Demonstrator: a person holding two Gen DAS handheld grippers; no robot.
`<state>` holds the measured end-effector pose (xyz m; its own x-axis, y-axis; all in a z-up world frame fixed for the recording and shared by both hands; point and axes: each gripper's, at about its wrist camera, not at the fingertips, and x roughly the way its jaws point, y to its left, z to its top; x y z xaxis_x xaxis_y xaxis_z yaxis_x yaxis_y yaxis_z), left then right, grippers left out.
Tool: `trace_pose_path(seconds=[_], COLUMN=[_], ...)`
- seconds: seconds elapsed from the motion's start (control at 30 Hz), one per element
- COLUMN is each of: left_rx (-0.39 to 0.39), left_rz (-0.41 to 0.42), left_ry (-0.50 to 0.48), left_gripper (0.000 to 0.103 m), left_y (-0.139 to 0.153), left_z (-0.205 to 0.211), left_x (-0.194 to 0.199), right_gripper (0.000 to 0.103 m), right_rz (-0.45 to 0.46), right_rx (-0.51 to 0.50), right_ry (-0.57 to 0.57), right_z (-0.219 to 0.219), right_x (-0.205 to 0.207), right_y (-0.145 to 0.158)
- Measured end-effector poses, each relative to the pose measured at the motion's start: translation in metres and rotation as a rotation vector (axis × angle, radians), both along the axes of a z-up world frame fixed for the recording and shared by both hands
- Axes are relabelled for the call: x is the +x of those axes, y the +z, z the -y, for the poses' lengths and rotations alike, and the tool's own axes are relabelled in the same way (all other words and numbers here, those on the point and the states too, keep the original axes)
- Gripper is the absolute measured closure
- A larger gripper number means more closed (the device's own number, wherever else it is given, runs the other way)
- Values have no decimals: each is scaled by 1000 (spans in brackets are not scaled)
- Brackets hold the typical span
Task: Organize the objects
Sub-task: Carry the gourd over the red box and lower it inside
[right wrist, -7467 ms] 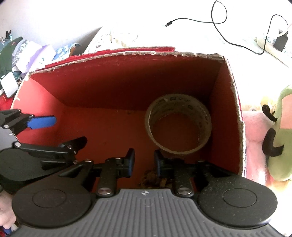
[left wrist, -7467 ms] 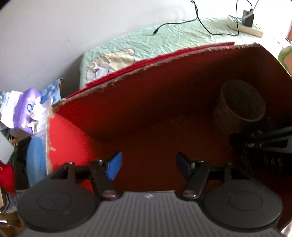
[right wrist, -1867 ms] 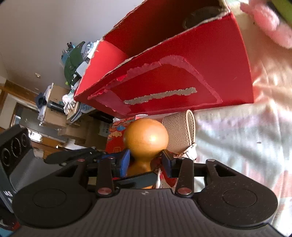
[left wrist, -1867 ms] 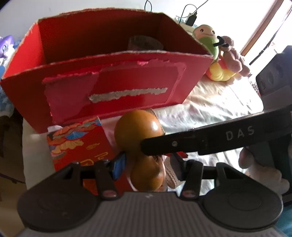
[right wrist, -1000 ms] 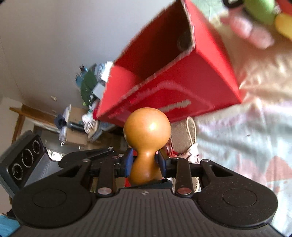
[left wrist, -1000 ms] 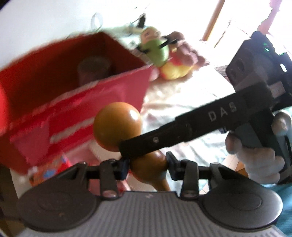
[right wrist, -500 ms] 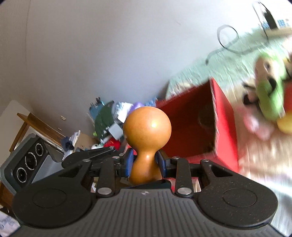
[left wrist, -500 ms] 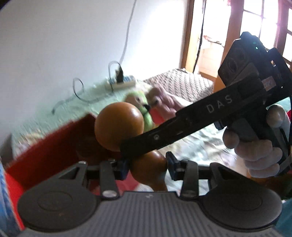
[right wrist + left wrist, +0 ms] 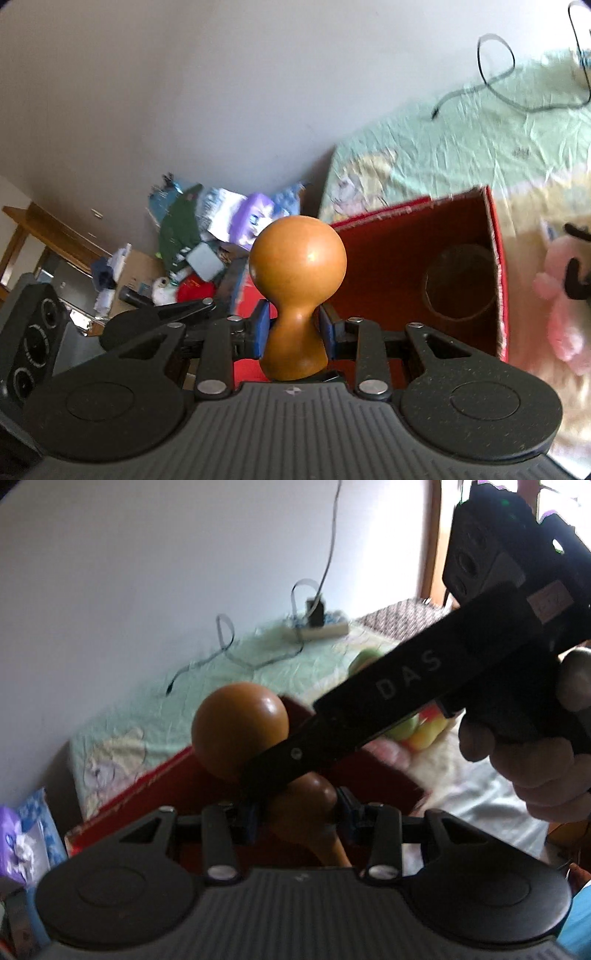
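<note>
The gourd (image 9: 297, 291) is glossy orange-brown, plain, with no pattern. The box (image 9: 406, 258) is red outside and darker red inside; the tape roll (image 9: 458, 284) in it looks brown. The bed sheet (image 9: 461, 147) is pale mint green with a faded cream cartoon print. The right tool (image 9: 293, 328) is black with blue pads. The plush toy (image 9: 565, 295) is pink.

the red box (image 9: 413, 258) at centre right stands open on top, its inside bare save a tape roll (image 9: 458, 284) (far right corner); a pink plush (image 9: 565, 306) crowds its right wall.
</note>
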<state>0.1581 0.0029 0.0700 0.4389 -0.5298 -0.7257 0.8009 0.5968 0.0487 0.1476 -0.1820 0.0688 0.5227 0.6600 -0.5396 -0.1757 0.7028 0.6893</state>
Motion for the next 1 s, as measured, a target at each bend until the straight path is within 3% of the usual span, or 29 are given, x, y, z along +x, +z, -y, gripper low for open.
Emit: trace_pose_path(seconds=[0.43, 0.7, 1.0], left_rx=[155, 276, 310], left_rz=[-163, -190, -228], left_ry=[56, 76, 85], left_gripper=[59, 53, 49], left_y=[-75, -93, -98], left_z=[9, 26, 31], left_x=[60, 62, 69], right_gripper=[72, 72, 73], right_rz=[-158, -224, -264], right_rx=[-135, -204, -280], right_ry=[2, 28, -2], right_z=[-31, -37, -41], right_x=[48, 59, 59], right_y=[-58, -75, -76])
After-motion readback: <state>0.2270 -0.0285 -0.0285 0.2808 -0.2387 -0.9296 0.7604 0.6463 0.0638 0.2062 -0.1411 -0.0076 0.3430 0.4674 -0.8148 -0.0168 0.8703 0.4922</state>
